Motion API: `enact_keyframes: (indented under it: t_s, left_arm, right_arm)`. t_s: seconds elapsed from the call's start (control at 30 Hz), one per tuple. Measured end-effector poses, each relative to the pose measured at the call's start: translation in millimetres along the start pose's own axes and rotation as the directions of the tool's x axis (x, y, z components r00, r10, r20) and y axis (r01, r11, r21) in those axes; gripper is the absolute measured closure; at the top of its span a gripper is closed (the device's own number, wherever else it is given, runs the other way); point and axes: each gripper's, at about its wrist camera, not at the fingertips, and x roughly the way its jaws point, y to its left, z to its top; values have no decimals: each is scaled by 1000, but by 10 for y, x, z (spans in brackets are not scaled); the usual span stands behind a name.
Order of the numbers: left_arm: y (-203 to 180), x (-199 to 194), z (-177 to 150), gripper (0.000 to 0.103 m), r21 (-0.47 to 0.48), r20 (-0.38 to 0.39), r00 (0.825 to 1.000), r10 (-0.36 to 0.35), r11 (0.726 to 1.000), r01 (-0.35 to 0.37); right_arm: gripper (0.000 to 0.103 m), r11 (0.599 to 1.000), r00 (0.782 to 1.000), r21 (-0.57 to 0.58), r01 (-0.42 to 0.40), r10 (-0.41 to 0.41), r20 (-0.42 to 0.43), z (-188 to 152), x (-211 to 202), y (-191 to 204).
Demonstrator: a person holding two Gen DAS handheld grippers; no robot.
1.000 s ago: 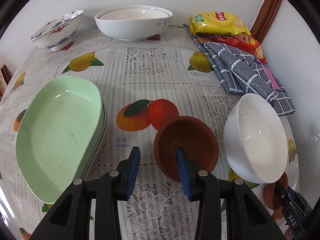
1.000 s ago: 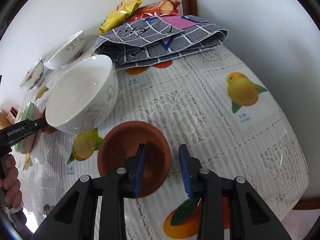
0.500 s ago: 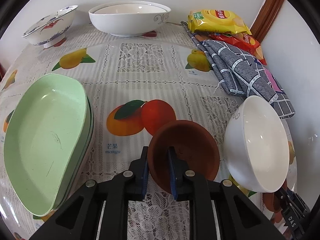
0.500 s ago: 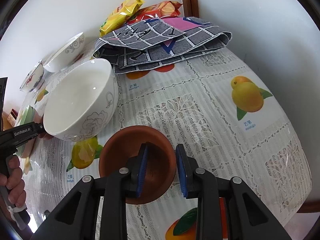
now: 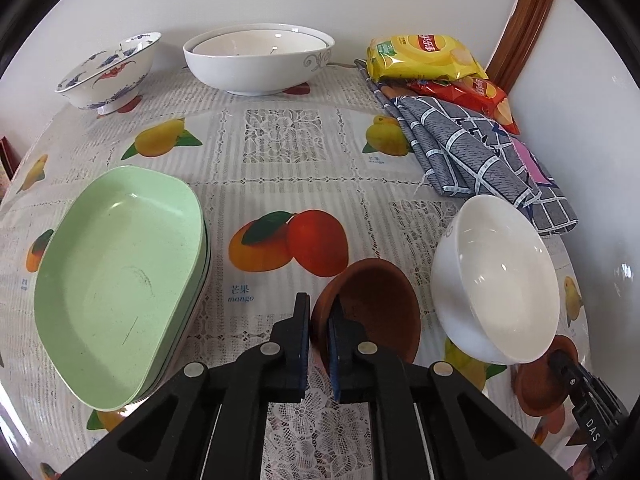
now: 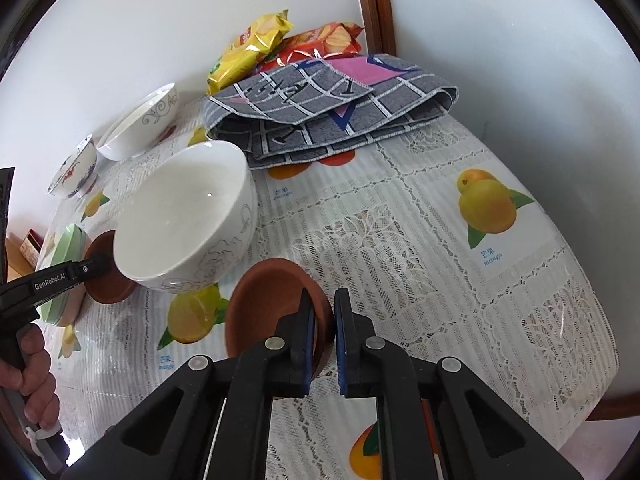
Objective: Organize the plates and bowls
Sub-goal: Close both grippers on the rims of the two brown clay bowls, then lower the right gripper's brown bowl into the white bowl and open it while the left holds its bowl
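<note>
My left gripper [image 5: 319,320] is shut on the near rim of a small brown bowl [image 5: 376,304], which tilts up off the table. My right gripper [image 6: 324,320] is shut on the rim of a second small brown bowl [image 6: 272,300]. A white bowl [image 5: 500,280] stands between the two brown bowls; it also shows in the right wrist view [image 6: 184,220]. Stacked green plates [image 5: 116,276] lie to the left. A large white bowl [image 5: 260,60] with another nested in it and a blue-patterned bowl [image 5: 108,68] stand at the back.
A folded grey checked cloth [image 5: 480,156] and two snack bags [image 5: 424,56] lie at the back right by the wall. The fruit-print tablecloth [image 5: 288,152] covers the table. The table's right edge [image 6: 592,312] drops off beside my right gripper.
Both grippers closed from open onto the rims of their brown bowls. The left brown bowl has tipped up and lifted slightly.
</note>
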Motion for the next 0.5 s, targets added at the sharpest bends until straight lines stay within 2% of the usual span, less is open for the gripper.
enact_keyframes:
  t_s: [0.5]
  left_arm:
    - [116,-619,22,95,-10,94,995,-22,1000,23]
  right_arm:
    - [93,1000,993,11,18,-19,116,133,-639,118]
